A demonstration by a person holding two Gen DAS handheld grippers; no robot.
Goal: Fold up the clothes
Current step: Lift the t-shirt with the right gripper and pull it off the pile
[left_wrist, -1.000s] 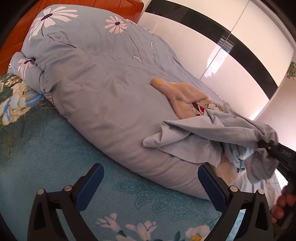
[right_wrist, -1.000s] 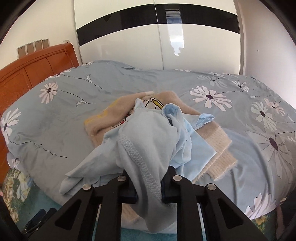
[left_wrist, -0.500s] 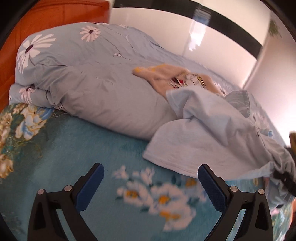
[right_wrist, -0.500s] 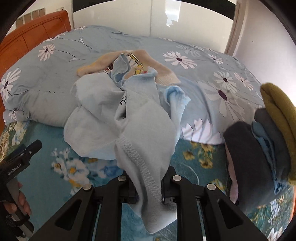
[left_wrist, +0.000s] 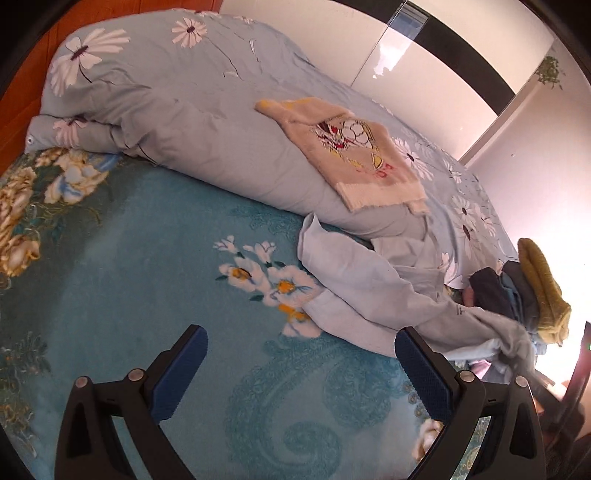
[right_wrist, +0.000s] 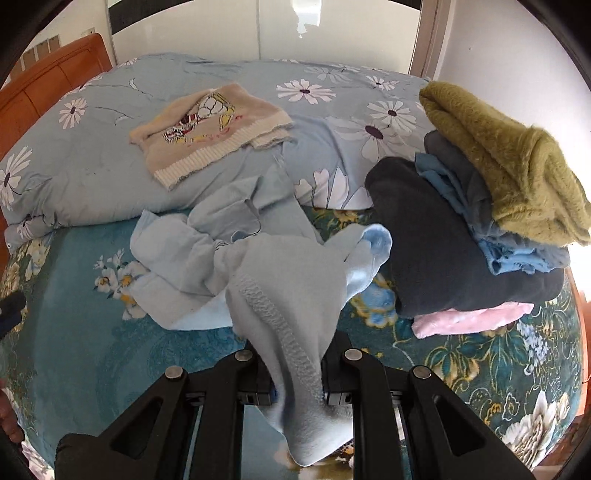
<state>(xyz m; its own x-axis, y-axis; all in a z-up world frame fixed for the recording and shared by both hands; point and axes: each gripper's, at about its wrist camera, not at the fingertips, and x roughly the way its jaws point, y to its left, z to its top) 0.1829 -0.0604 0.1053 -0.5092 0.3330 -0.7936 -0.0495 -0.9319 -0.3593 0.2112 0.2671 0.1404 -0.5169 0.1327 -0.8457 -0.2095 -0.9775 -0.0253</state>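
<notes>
The right gripper (right_wrist: 297, 391) pinches the hem of a crumpled pale blue cotton garment (right_wrist: 236, 258) sprawled on the teal floral bedspread (left_wrist: 129, 295), beside a stack of folded clothes (right_wrist: 461, 236). The left gripper (left_wrist: 301, 373) hovers wide, holding nothing.

both wrist views look steeply down, sharing the bed (left_wrist: 110, 258).

we look across a bed spread with a teal floral blanket (left_wrist: 122, 266) and a pale blue daisy-print duvet (right_wrist: 110, 110), its orange wooden headboard (right_wrist: 44, 85) at the left. behind it stand glossy white wardrobe doors (right_wrist: 221, 33) crossed by a black band (left_wrist: 461, 55), catching bright daylight.
</notes>
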